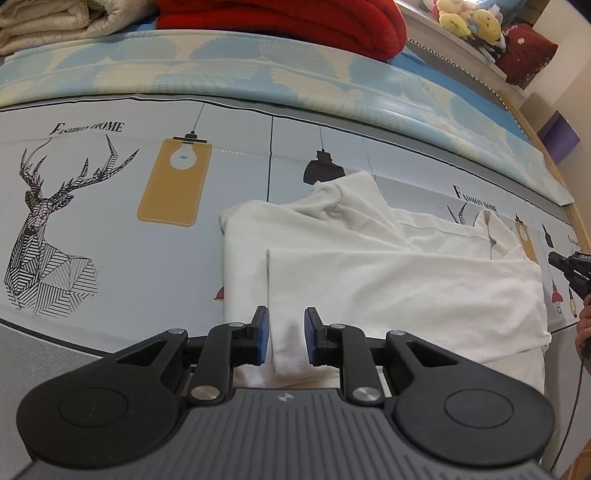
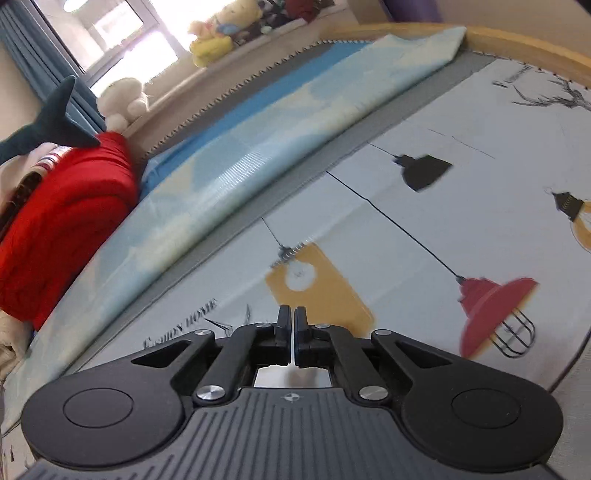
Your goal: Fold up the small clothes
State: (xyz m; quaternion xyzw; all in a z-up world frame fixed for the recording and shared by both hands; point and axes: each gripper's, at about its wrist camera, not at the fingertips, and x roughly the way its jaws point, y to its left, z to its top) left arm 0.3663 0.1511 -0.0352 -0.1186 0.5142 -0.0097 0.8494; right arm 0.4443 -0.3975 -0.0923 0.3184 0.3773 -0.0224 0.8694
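A small white garment [image 1: 388, 280] lies partly folded on the printed cloth [image 1: 147, 240] in the left wrist view, one side folded over the body, a sleeve bunched at its far end. My left gripper [image 1: 286, 328] is open, its blue pads either side of the garment's near folded edge. My right gripper [image 2: 293, 328] is shut and empty above bare printed cloth [image 2: 406, 240]; the garment is out of the right wrist view. The right gripper's black body [image 1: 572, 269] shows at the far right edge of the left view, beyond the garment.
A red blanket [image 1: 288, 26] and a cream quilt [image 1: 55, 18] lie at the back on a light blue mat [image 1: 258, 70]. Plush toys [image 1: 469, 18] sit on a ledge. The bed's wooden rim [image 2: 517, 40] runs along the far side.
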